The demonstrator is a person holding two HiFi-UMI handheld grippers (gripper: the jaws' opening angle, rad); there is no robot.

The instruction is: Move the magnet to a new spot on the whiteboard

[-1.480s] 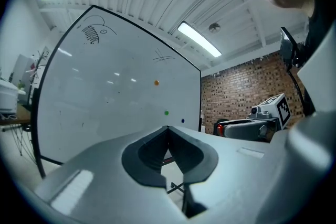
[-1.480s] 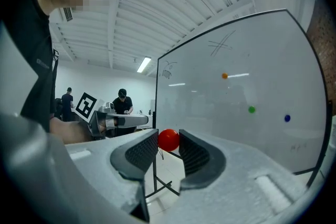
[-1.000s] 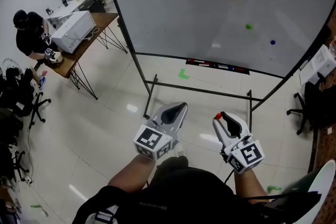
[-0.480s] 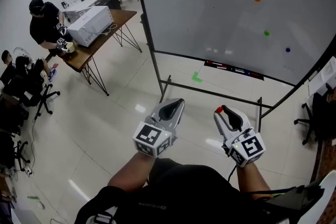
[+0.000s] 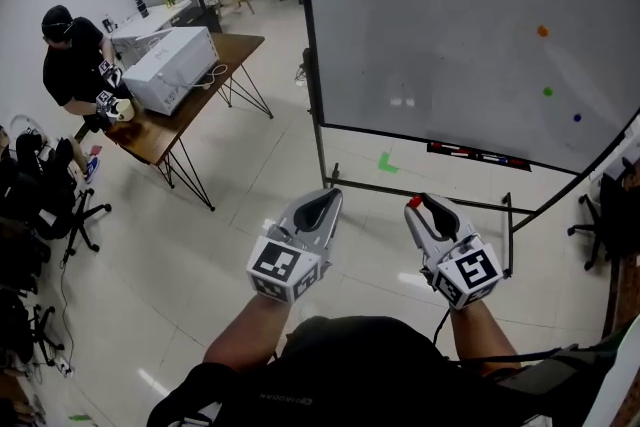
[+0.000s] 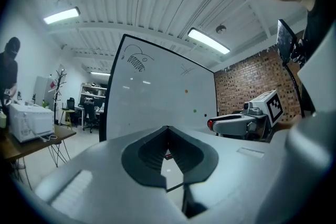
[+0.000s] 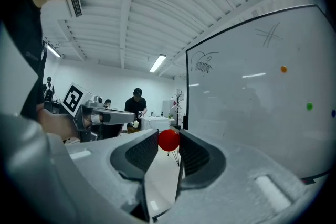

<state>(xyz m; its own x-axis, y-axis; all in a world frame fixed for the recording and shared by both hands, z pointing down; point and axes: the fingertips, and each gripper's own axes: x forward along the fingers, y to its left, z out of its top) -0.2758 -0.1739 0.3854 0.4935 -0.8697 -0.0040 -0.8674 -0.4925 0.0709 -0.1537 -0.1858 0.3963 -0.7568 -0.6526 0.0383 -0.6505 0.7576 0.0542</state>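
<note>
Holding the red magnet (image 7: 168, 140) pinched in our right gripper (image 5: 426, 206), well short of the whiteboard (image 5: 450, 45). We are gripping by the jaw tips only, so it could slip out or snap onto the board early. Our left gripper (image 5: 323, 206) is sitting closed and empty.

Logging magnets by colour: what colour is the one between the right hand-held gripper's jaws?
Red. The magnet shows best in the right gripper view.

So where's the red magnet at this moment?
The red magnet is clamped at the jaw tips of the right hand-held gripper, lower right of centre in the head view, held above the floor, short of the whiteboard.
</note>
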